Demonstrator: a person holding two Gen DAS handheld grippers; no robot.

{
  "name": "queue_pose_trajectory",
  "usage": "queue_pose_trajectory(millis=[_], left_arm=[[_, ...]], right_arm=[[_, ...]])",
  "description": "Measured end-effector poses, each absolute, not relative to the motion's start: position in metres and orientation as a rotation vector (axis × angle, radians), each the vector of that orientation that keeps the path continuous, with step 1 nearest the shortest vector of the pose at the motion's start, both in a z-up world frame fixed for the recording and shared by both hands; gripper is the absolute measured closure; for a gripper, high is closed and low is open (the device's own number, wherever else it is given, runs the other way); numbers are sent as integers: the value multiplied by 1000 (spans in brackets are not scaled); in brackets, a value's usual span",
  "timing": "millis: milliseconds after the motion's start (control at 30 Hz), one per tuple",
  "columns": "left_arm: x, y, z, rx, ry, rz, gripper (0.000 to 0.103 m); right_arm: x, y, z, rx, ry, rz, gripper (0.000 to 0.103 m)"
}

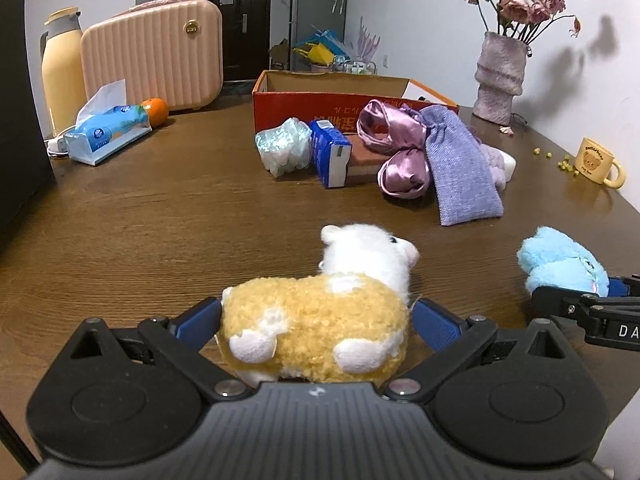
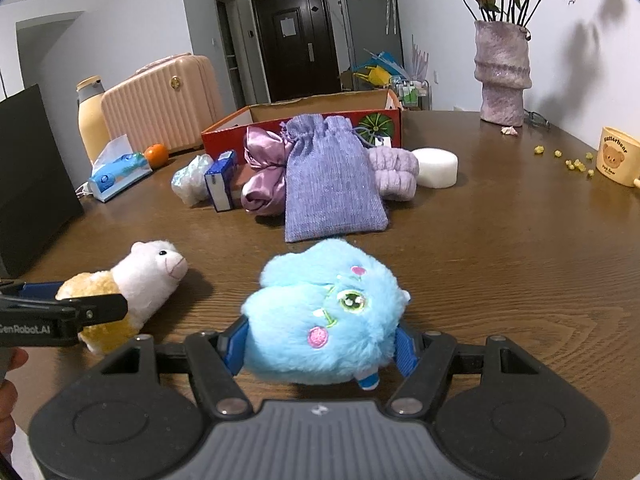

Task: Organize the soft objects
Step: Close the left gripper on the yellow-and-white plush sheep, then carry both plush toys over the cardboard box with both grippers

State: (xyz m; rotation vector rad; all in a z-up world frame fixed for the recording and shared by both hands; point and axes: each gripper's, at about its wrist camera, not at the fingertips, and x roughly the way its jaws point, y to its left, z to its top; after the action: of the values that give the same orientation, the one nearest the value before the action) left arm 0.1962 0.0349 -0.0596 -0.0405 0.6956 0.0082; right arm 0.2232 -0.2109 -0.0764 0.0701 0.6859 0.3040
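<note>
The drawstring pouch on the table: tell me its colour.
The drawstring pouch is lavender purple with a fine ribbed weave, seen best in the right wrist view.

Pink suitcase, thermos, orange, vase, mug.

The desk is dark wood with a visible grain and a soft sheen. The alpaca toy has curly yellow fleece and smoother white plush; the blue toy is long, fluffy fur with embroidered features. The pouch is matt ribbed cloth, the scrunchie glossy satin, the box cardboard, and the vase rough and matt.
</note>
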Motion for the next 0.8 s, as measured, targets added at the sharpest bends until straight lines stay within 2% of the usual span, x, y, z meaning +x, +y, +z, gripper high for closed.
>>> queue_pose_trajectory(millis=[567, 800], left_arm=[[214, 36, -75, -50, 715, -6, 0], [213, 35, -75, -45, 697, -14, 3]], right_arm=[[239, -205, -87, 73, 723, 313, 35], [239, -204, -86, 72, 720, 316, 35]])
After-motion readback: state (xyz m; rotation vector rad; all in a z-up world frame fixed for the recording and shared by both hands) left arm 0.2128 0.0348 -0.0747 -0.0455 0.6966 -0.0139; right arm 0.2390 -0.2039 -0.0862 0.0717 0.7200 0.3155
